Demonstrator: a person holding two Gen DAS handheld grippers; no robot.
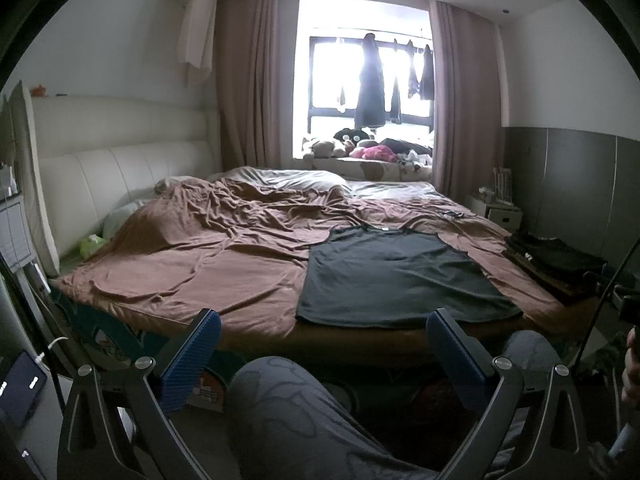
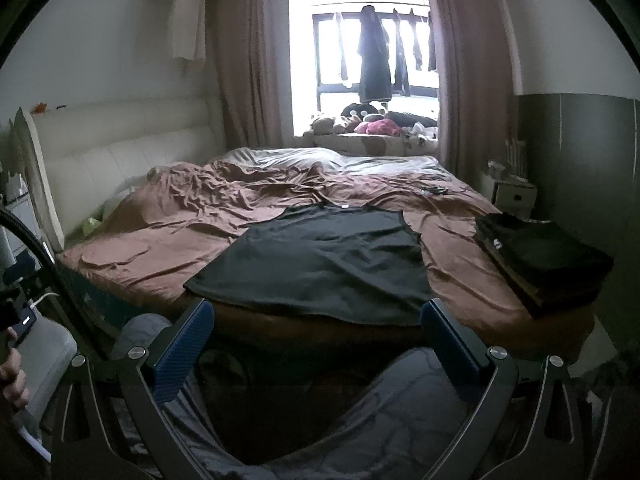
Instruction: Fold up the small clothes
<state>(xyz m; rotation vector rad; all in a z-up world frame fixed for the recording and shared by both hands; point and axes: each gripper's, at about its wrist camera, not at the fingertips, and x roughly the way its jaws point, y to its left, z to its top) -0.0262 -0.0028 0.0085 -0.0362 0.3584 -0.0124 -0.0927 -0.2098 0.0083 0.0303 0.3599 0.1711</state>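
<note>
A dark shirt (image 2: 320, 260) lies flat at the near edge of the bed (image 2: 132, 248), on a rumpled brown sheet (image 1: 200, 248), with a stack (image 2: 548, 260) of folded dark clothes at the near right corner and a small dark item (image 2: 434, 190) near the far right edge. The left gripper (image 1: 323, 340) and right gripper (image 2: 318, 330) are both released, fingers spread, holding nothing, short of the near edge above the person's knees (image 1: 288, 408). Only the left view shows a phone (image 1: 20, 388) at lower left; the room has a headboard (image 1: 120, 160), curtains (image 2: 468, 60) and a window (image 2: 360, 40) with hanging garments.
</note>
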